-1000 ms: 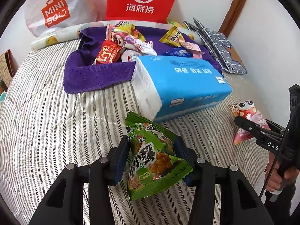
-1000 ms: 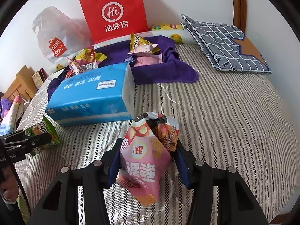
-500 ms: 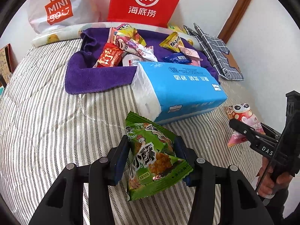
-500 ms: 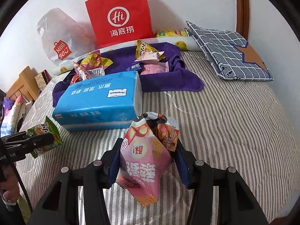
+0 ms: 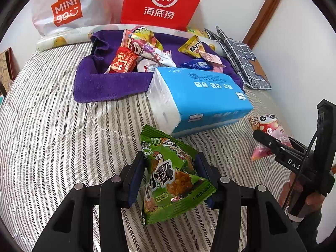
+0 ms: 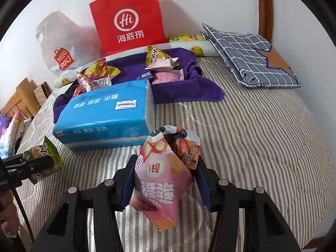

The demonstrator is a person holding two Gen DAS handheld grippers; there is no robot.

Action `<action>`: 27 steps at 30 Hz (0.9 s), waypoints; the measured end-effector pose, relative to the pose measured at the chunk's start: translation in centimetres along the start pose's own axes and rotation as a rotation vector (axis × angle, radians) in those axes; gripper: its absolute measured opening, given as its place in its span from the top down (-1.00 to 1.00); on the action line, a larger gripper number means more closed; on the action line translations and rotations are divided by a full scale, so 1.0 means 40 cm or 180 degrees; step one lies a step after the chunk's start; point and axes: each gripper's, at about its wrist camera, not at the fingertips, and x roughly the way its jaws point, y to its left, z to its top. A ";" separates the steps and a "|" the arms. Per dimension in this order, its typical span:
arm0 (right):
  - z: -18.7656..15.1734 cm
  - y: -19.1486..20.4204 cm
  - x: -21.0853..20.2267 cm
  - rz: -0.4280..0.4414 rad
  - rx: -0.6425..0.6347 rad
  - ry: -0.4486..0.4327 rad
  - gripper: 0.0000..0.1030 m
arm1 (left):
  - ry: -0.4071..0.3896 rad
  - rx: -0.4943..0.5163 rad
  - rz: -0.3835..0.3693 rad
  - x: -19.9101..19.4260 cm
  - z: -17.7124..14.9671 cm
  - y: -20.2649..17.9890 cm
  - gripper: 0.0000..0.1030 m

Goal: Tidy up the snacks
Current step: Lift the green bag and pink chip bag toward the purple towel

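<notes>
Tongs over striped bed, white walls

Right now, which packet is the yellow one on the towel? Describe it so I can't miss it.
Find the red paper bag against the wall; the purple towel lies just in front of it. The yellow packet stands on the towel's far side, above a pale pink wrapper, the only yellow one on that side.

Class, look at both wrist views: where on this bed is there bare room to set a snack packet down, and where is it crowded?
Bare striped bedspread lies between the purple towel, the checked cloth and the near edge. More lies left of the blue tissue pack, in front of the towel. The towel itself, with its snack packets, is crowded.
</notes>
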 end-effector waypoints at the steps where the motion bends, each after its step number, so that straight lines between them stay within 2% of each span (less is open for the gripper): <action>1: -0.001 -0.003 0.000 0.0002 0.0015 -0.0002 0.03 | -0.0007 0.0002 0.0002 -0.001 0.000 0.000 0.06; 5: -0.003 -0.010 0.003 -0.0068 0.0064 -0.0006 0.03 | 0.0003 -0.0022 -0.0018 -0.001 -0.003 0.004 0.06; 12: -0.008 -0.013 0.015 -0.0022 0.0096 0.0116 0.03 | 0.0019 -0.0054 -0.0041 0.002 -0.004 0.006 0.06; 27: 0.008 -0.019 -0.031 0.0033 0.0161 -0.0012 0.03 | -0.0033 -0.0010 -0.0112 -0.020 0.000 -0.002 0.06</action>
